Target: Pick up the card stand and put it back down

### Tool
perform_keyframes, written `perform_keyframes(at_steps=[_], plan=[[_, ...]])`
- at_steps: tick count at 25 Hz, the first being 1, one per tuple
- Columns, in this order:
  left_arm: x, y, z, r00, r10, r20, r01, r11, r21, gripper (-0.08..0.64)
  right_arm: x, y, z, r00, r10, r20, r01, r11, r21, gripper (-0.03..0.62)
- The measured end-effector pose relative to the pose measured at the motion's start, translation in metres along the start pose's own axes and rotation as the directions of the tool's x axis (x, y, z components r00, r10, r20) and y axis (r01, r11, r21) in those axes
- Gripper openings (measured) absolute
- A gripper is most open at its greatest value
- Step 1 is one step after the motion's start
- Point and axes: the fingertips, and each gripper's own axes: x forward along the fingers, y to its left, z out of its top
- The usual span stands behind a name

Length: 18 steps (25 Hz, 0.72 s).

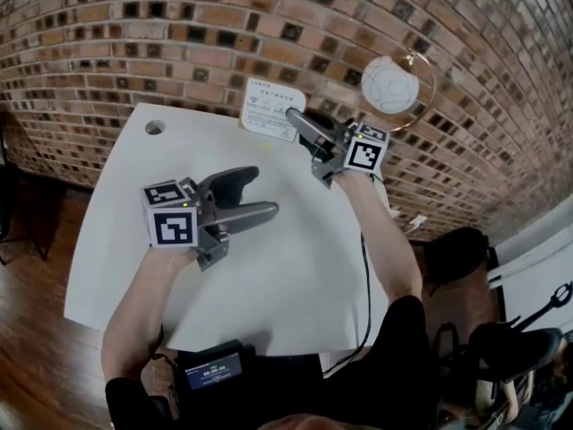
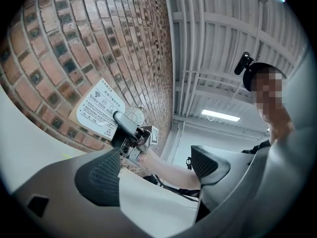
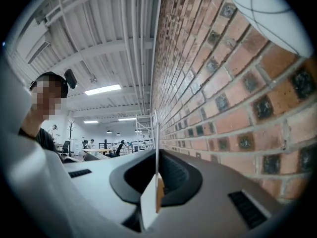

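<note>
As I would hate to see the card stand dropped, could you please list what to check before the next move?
1. Right gripper jaws shut on the card stand: ok.
2. Stand held upright, edge-on between those jaws in the right gripper view: ok.
3. Stand's base resting on the table: cannot tell.
4. Left gripper jaws apart, nothing between them: ok.
5. Left gripper well apart from the stand: ok.
6. Gap between the stand and the brick wall: cannot tell.
</note>
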Motion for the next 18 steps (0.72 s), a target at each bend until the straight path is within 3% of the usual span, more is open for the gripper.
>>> perform_keyframes(at_steps=[5, 9, 18], plan=[[0.001, 0.01, -0.011, 1.0, 0.007, -0.01, -0.008, 1.0, -0.019, 0.442, -0.006, -0.025, -0.016, 1.0, -0.017, 0.008, 0.017, 1.0, -0.009, 0.026], [-0.001, 0.018, -0.011, 1.0, 0.013, 0.027, -0.011, 0.999, -0.052, 0.442, -0.008, -0.043, -0.023, 1.0, -0.029, 0.007, 0.029, 0.999, -0.033, 0.028], [-0.003, 0.028, -0.019, 0.999, 0.023, 0.032, -0.021, 0.997, -0.079, 0.442, -0.011, -0.084, -0.053, 0.998, -0.062, -0.018, 0.062, 0.998, -0.004, 0.028]])
